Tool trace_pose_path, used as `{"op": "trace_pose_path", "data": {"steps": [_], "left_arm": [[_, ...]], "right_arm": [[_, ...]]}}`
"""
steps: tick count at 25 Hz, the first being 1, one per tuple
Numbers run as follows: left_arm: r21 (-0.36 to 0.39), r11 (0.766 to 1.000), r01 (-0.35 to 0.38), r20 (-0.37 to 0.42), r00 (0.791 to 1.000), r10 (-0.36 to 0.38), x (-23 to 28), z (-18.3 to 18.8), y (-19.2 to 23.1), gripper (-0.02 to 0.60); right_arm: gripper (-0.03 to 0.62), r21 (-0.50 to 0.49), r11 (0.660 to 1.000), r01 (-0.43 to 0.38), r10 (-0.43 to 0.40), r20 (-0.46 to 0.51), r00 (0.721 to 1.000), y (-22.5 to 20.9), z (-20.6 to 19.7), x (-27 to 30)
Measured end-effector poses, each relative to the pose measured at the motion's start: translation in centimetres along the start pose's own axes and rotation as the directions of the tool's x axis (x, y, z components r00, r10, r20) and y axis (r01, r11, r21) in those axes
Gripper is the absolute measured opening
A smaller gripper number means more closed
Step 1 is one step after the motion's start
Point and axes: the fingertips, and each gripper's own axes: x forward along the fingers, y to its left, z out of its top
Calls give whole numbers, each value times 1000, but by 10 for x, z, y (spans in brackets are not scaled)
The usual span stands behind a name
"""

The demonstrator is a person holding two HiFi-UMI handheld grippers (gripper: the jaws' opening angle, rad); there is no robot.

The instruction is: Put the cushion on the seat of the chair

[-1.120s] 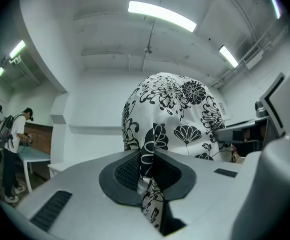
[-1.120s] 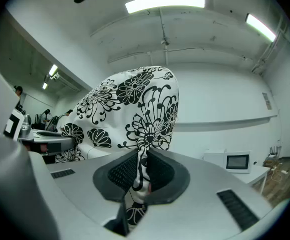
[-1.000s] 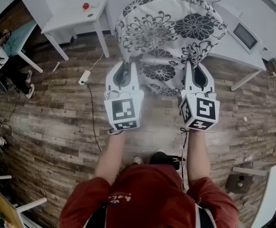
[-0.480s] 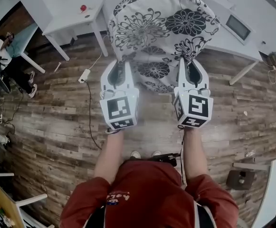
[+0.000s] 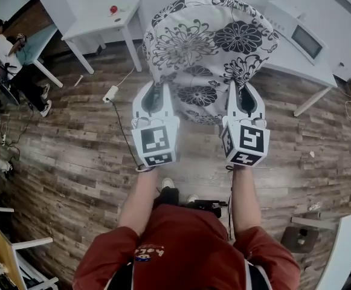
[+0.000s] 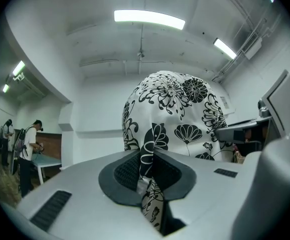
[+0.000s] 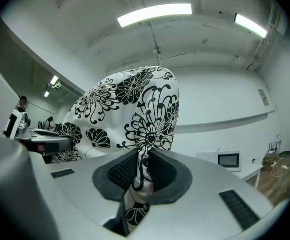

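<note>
**Cushion held up by its near edge, one corner in each gripper**

I have the cushion (image 5: 208, 41) off the ground, out in front of me and above the wooden floor (image 5: 72, 156). It is white with large black flowers, and it hangs as one wide, rounded sheet of fabric between my two hands.

My left gripper (image 6: 147, 176) has its jaws clamped on a pinch of the cushion's near left edge. The patterned cloth is squeezed between the dark ribbed pads, and a small tail of it hangs out below them. My right gripper (image 7: 141, 176) has its jaws clamped the same way on the near right edge, with a fold of flowered fabric pressed between its pads.

From the head view the two grippers sit side by side, well apart, both pointing away from me and downward. The rest of the cushion bulges out on their far side.

Beyond the cushion, a white desk (image 5: 99, 23) stands at the far left with a small red thing (image 5: 113, 9) on it. Another white desk (image 5: 296, 65) at the far right carries a white box with a dark screen (image 5: 305, 40). A power strip (image 5: 110, 93) lies on the floor to the left of my left gripper. A person (image 5: 6, 53) sits at the far left edge.
</note>
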Motion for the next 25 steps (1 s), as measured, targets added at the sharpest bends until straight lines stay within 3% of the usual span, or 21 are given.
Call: {"op": "trace_pose_path", "data": {"steps": [10,25], "left_arm": [[-23,1000,14,27,1000,-14,5,-2,1,49],[-9,1000,-8,129,992,9,15,-1,2,49]], "right_arm": [[55,-14,1000,21,-20,7,1000,-1,0,2],[55,-39,999,25,-20,108,994,-2,1,11]]}}
